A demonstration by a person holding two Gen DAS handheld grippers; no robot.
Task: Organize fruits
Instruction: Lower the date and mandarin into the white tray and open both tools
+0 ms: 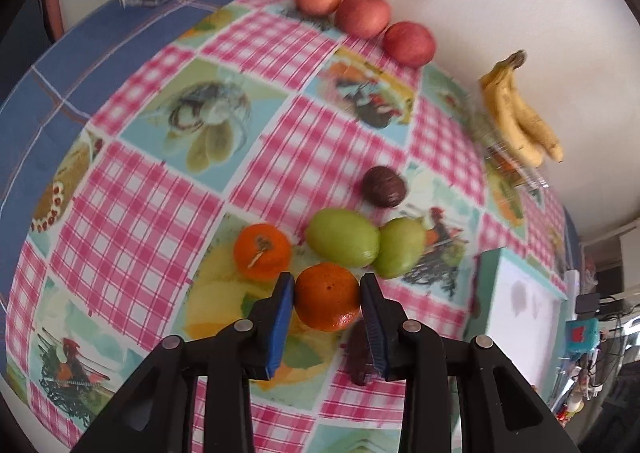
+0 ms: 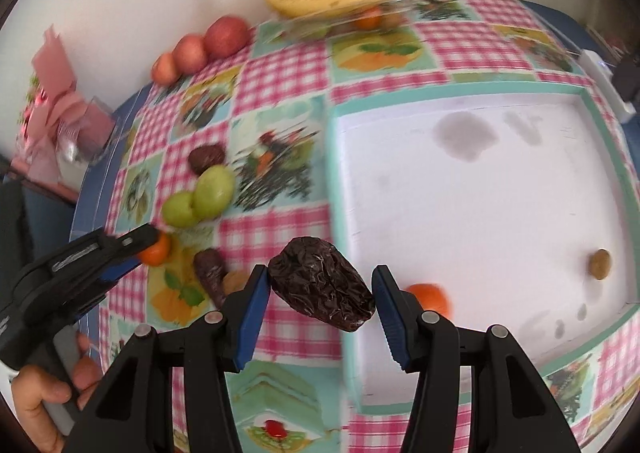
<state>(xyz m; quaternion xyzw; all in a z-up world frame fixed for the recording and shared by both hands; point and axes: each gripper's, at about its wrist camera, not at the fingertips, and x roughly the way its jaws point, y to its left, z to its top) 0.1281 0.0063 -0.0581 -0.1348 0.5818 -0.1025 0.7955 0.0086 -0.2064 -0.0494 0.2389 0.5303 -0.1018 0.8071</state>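
Hanging beside the tray's (image 2: 340,157) edge, right gripper (image 2: 320,289) pinches date (image 2: 320,285).

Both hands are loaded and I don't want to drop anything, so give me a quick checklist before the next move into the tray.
1. Left tongs around the mandarin: ok.
2. Right tongs gripping the dried date: cannot tell, gaps show beside it.
3. Date over the tray: not ok, it hangs at the rim.
4. Bare tray floor to land on: ok.
5. Tray's mandarin and small brown fruit clear of the drop: cannot tell.
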